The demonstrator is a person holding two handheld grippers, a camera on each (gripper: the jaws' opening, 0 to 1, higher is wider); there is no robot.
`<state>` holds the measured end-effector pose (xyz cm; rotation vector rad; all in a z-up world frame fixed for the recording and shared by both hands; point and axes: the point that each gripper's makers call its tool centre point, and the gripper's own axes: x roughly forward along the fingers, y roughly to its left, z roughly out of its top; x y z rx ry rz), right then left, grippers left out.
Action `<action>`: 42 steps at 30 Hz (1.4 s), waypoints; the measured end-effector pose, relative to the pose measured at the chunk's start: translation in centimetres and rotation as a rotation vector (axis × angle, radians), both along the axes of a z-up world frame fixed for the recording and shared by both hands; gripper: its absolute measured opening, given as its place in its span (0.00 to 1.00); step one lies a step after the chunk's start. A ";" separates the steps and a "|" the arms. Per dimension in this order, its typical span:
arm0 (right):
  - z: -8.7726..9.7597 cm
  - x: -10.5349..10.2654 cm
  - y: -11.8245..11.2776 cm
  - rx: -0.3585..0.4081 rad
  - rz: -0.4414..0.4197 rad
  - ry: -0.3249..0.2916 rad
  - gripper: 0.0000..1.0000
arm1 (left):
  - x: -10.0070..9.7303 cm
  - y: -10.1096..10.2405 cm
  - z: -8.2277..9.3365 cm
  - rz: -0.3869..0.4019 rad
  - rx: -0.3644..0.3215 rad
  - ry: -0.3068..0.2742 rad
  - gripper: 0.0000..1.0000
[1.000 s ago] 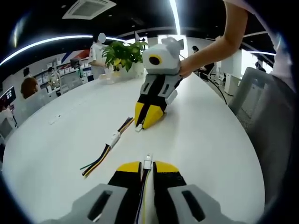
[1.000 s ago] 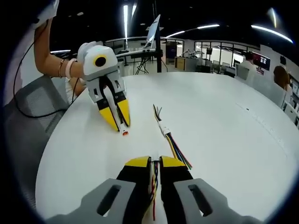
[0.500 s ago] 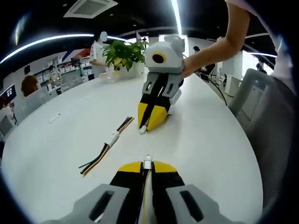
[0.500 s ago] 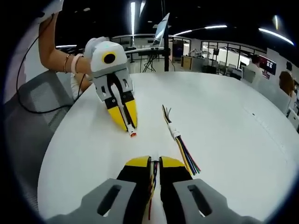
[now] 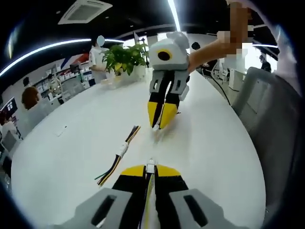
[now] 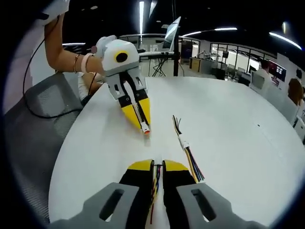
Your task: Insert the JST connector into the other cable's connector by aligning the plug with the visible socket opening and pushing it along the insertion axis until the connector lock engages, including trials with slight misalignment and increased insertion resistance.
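In the left gripper view my left gripper [image 5: 150, 168] is shut on a small white JST connector [image 5: 150, 166], whose wire runs back between the jaws. The right gripper [image 5: 159, 125] hangs above the white table [image 5: 214, 157], pointing down toward me, with a pale connector at its tip. In the right gripper view my right gripper [image 6: 158, 165] is shut on coloured wires [image 6: 156, 177]. The left gripper [image 6: 143, 121] faces it, holding a white and red connector [image 6: 146, 129]. The two tips are apart.
A spare joined cable [image 5: 120, 153] with coloured wires lies on the table, also seen as the spare cable [image 6: 187, 149] right of my jaws. A potted plant [image 5: 125, 56] stands at the far edge. Grey chairs [image 5: 267, 109] [image 6: 33, 119] flank the table. People stand in the background.
The opposite gripper has lifted off the table in both views and swung to point more directly at the camera. The tips are nearer in line. Both stay shut.
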<state>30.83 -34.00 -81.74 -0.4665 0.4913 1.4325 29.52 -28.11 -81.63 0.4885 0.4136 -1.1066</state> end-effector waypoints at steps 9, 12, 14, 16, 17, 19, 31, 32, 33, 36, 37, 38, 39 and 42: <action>1.8 -1.4 0.3 -0.011 0.061 -0.016 0.03 | 0.5 -0.5 1.0 -0.048 0.012 -0.004 0.00; 2.6 -1.5 0.7 0.004 0.070 -0.019 0.03 | 0.5 -0.6 1.6 -0.067 0.021 -0.012 0.00; 3.0 -1.6 0.9 0.008 0.078 -0.029 0.03 | 0.4 -0.9 2.2 -0.084 0.018 -0.021 0.00; 3.4 -1.7 1.2 0.012 0.090 -0.036 0.03 | 0.3 -1.1 2.9 -0.101 0.007 -0.027 0.00; 3.5 -1.8 1.3 0.013 0.095 -0.039 0.03 | 0.3 -1.3 2.9 -0.104 -0.005 -0.029 0.00; 4.0 -2.0 1.6 0.019 0.106 -0.047 0.03 | 0.4 -1.4 3.2 -0.113 -0.019 -0.028 0.00; 4.7 -2.6 2.6 0.028 0.146 -0.072 0.03 | -0.2 -2.4 4.0 -0.160 -0.029 -0.006 0.00; 4.7 -2.6 2.6 0.027 0.149 -0.072 0.03 | -0.2 -2.5 4.1 -0.160 -0.036 -0.005 0.00; 4.6 -2.7 2.6 0.025 0.151 -0.072 0.03 | -0.3 -2.5 4.3 -0.160 -0.042 -0.006 0.00; 4.5 -2.6 2.5 0.021 0.155 -0.074 0.03 | -0.3 -2.6 4.5 -0.159 -0.055 0.001 0.00; 4.5 -2.7 2.5 0.023 0.157 -0.074 0.03 | -0.3 -2.6 4.6 -0.155 -0.060 0.003 0.00; 4.5 -2.7 2.5 0.024 0.157 -0.073 0.03 | -0.3 -2.6 4.6 -0.151 -0.061 0.003 0.00; 4.5 -2.7 2.6 0.024 0.157 -0.076 0.03 | -0.3 -2.6 4.6 -0.151 -0.062 0.005 0.00; 4.4 -2.7 2.6 0.021 0.166 -0.082 0.03 | -0.4 -2.5 4.6 -0.154 -0.055 0.008 0.00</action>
